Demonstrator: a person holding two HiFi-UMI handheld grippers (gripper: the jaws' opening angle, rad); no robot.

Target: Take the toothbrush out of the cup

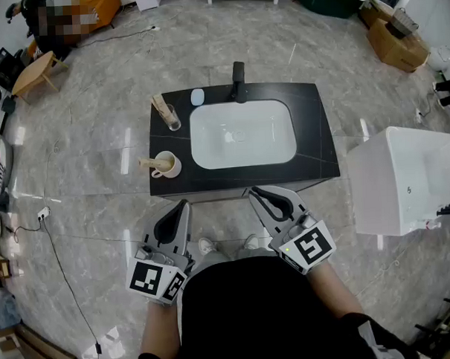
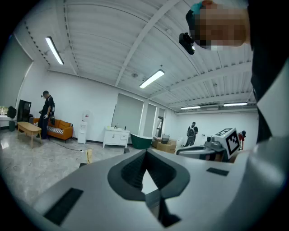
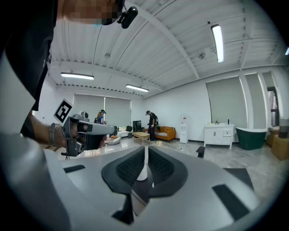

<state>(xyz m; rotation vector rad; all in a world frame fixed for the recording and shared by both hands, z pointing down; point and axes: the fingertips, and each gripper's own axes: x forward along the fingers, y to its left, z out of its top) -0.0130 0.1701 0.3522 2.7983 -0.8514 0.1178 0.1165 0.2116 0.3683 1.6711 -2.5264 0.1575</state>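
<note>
A black vanity top [image 1: 312, 134] with a white basin [image 1: 241, 133] stands in front of me in the head view. On its left part sits a white cup [image 1: 167, 166] with a wooden toothbrush [image 1: 150, 163] lying across it. Behind that is a clear glass [image 1: 172, 121] holding wooden brushes [image 1: 161, 106]. My left gripper [image 1: 186, 204] and right gripper [image 1: 253, 190] hover at the counter's near edge, both shut and empty. In the left gripper view the jaws [image 2: 145, 155] meet with nothing between them, as do the right gripper's jaws [image 3: 145, 155] in its own view.
A black tap [image 1: 238, 81] and a small pale soap [image 1: 197, 96] sit at the basin's back edge. A white box-like unit [image 1: 407, 178] stands at the right. A cable [image 1: 53, 253] trails over the floor at the left. Other people stand far off in the room.
</note>
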